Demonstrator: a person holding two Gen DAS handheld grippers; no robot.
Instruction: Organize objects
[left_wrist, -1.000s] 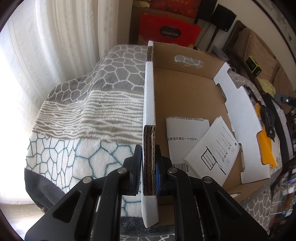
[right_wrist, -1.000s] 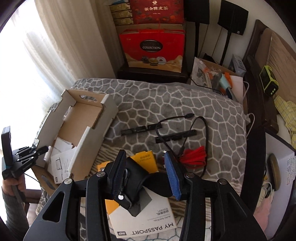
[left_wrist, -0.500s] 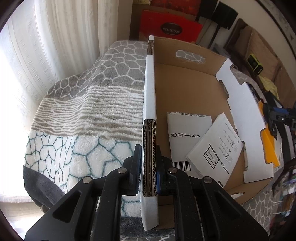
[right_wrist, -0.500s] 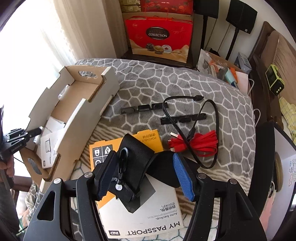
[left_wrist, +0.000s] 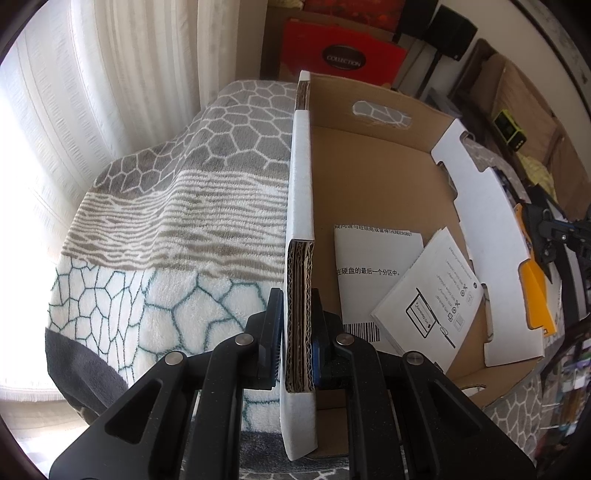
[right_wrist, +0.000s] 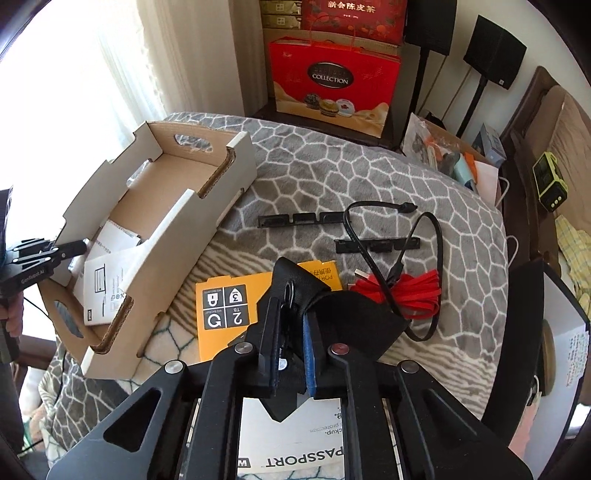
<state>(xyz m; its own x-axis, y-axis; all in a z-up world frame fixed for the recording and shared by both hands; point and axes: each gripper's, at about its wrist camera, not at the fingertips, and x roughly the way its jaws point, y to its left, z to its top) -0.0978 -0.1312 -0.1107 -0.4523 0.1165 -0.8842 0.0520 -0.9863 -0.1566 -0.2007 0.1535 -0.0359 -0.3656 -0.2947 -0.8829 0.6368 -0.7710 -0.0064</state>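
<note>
Right gripper jaws — once wide — now apparently clamped on black pouch.

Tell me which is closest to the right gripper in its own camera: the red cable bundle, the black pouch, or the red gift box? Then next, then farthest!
1. black pouch, clamped in the right gripper.
2. red cable bundle, just beyond, to the right on the blanket.
3. red gift box, far back, past the bed.

Leaflets lie in the box (left of the cables) on the blanket.
</note>
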